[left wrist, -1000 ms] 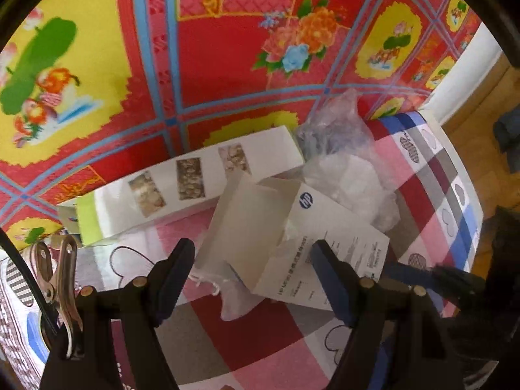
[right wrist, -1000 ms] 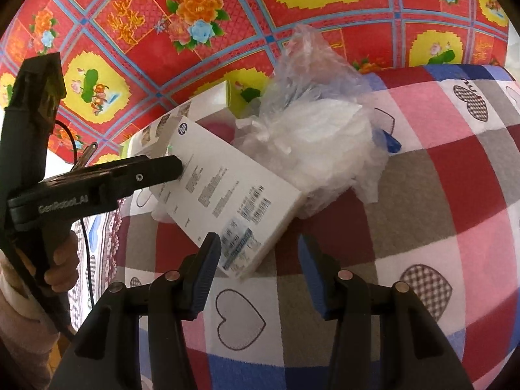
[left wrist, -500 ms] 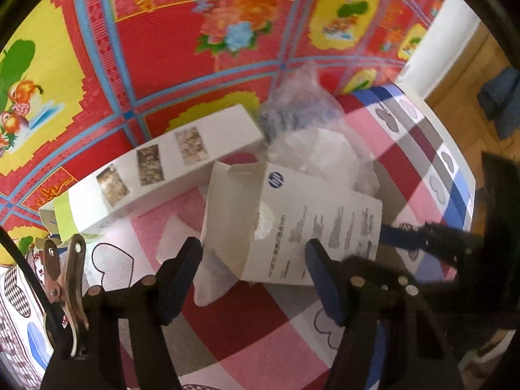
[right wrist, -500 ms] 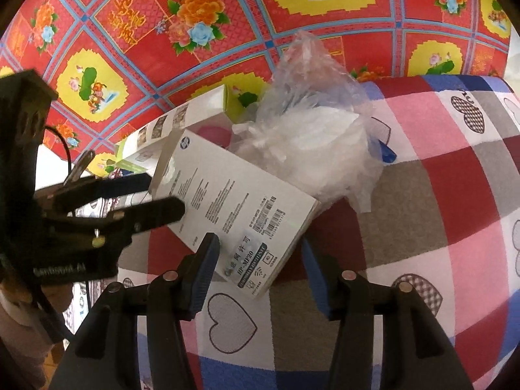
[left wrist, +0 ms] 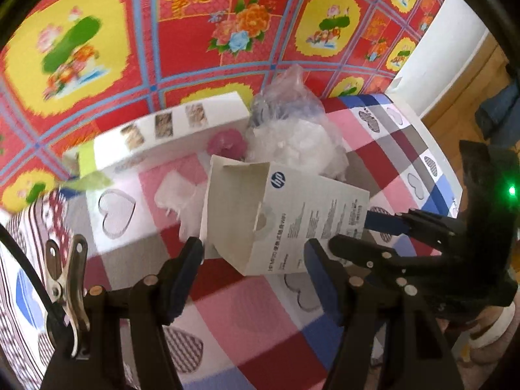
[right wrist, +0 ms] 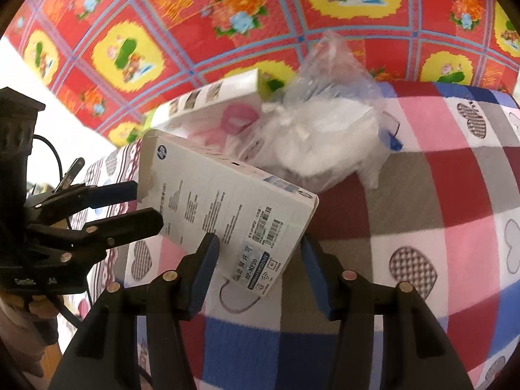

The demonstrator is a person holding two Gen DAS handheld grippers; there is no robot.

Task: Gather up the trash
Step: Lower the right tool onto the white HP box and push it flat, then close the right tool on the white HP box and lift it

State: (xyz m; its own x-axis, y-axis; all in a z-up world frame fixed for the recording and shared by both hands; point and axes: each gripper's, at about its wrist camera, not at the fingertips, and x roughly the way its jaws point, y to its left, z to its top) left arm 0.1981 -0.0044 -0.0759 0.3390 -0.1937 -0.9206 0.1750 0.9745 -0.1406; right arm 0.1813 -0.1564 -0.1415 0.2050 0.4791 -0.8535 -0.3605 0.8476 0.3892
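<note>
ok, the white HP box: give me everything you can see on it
The white HP box is thin printed cardboard: blue round logo, small text, barcodes, a blue label. One end is open, flap torn, inside looks empty. It is tilted above the checked cloth, each end between one gripper's fingers: left gripper, right gripper.

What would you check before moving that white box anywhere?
1. Box inside left gripper: ok.
2. Left grip on box: ok, it seems pressed on the open end.
3. Right gripper gripping box: cannot tell; it flanks the other end closely.
4. Box empty: cannot tell; the end is open, but the inside is only partly visible.
5. Bag clear of box: cannot tell; it lies right behind.
</note>
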